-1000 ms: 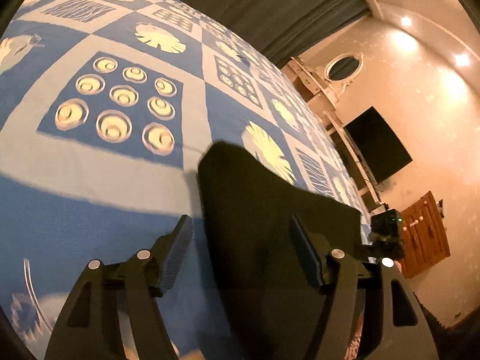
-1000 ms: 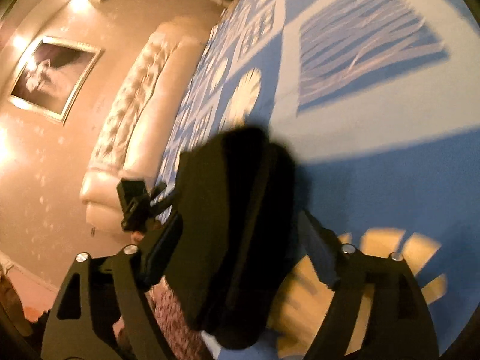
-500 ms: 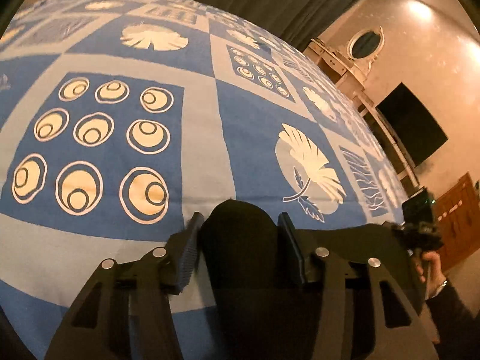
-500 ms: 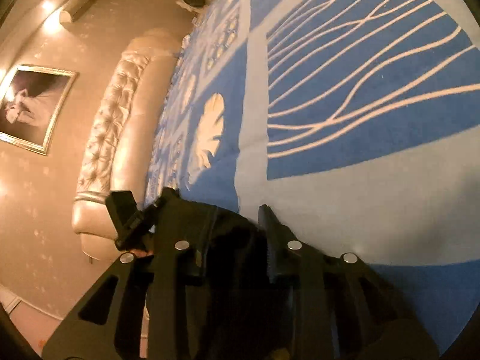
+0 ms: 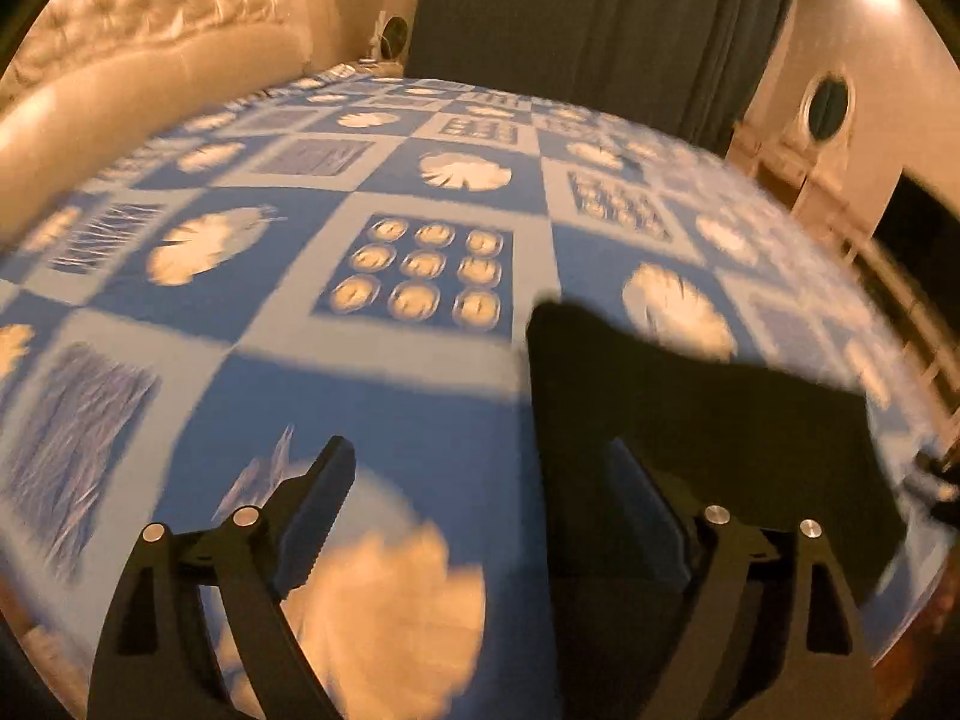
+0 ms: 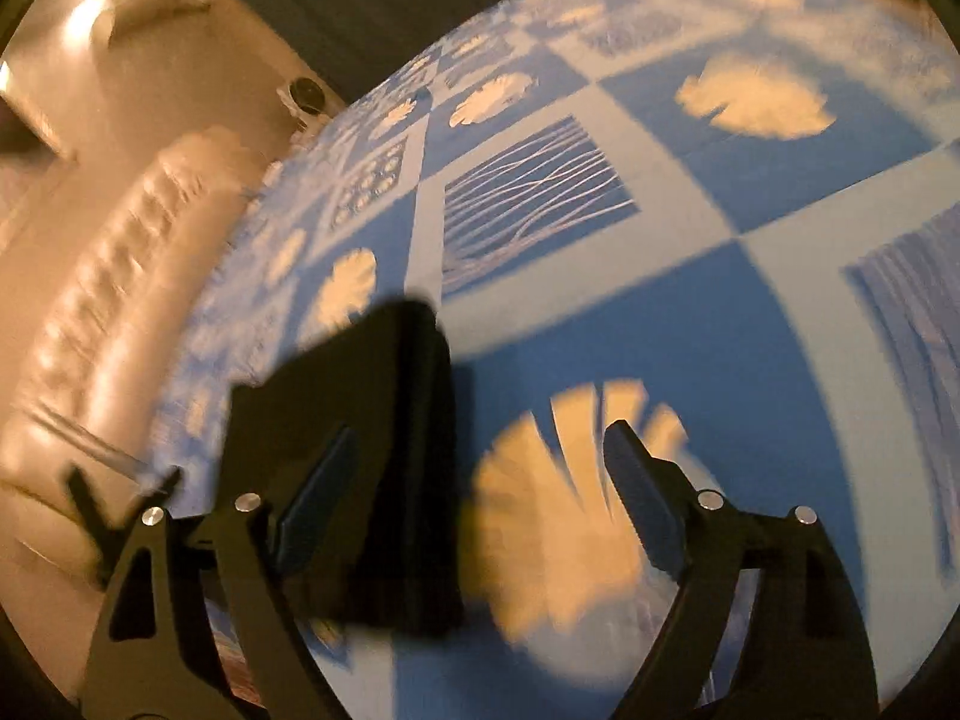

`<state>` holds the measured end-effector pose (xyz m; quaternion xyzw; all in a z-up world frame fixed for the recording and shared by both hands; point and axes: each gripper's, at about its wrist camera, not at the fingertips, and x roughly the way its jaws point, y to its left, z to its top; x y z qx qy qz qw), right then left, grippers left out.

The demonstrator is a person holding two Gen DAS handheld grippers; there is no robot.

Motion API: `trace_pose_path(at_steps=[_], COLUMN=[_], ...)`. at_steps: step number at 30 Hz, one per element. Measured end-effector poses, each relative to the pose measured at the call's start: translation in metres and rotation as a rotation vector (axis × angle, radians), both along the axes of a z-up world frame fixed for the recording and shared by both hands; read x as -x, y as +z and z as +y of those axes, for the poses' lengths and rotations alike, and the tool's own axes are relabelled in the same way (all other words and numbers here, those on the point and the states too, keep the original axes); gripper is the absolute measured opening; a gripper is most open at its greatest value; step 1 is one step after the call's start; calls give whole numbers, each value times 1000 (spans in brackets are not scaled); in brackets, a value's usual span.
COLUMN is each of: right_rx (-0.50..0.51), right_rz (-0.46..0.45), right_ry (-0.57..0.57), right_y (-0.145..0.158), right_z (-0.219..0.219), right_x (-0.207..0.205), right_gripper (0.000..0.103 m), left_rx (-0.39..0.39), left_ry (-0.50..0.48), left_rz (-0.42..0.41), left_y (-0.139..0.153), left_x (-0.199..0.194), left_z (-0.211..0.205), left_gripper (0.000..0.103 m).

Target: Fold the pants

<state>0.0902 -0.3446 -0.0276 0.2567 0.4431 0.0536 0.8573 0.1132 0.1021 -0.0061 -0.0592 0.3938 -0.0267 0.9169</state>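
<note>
The black pants [image 5: 708, 414] lie folded flat on the blue patterned bedspread [image 5: 384, 402]. In the left wrist view they sit at the right. My left gripper [image 5: 480, 480] hangs above the bed with its jaws opening wide. Its right finger [image 5: 642, 492] shows over the pants' left edge, and no pad presses on the cloth. In the right wrist view the pants [image 6: 372, 414] are at the left. My right gripper [image 6: 477, 468] is above the bedspread [image 6: 690, 312], jaws opening too. Its left finger [image 6: 318, 480] shows over the fabric without gripping it.
A padded cream headboard [image 5: 138, 60] runs along the far left of the bed, dark curtains [image 5: 588, 18] hang behind it, and a dark screen [image 5: 912, 228] and an oval mirror [image 5: 828, 102] stand on the right wall. The other gripper [image 6: 114, 492] is a blur beyond the pants.
Half a second ago both grippers were low with the pants' edge between narrowed jaws. Now both have let go, risen and pulled back, and the pants lie on the bed.
</note>
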Motion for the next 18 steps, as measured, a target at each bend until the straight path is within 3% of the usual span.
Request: trace_pose_path(at_steps=[1, 8, 13, 18], right_rx=[47, 291, 279, 322], right_rz=[-11, -38, -55, -81], right_ry=[8, 141, 148, 182], right_y=[5, 14, 17, 19], right_z=[12, 88, 103, 117], right_x=[15, 79, 91, 96], right_gripper=[91, 91, 91, 91], left_rx=[-17, -45, -124, -53], left_ry=[1, 52, 12, 15], left_rz=[8, 44, -26, -25], left_y=[2, 10, 14, 17], left_x=[22, 98, 126, 128], left_z=[-7, -43, -66, -65], left_gripper=[85, 85, 85, 85])
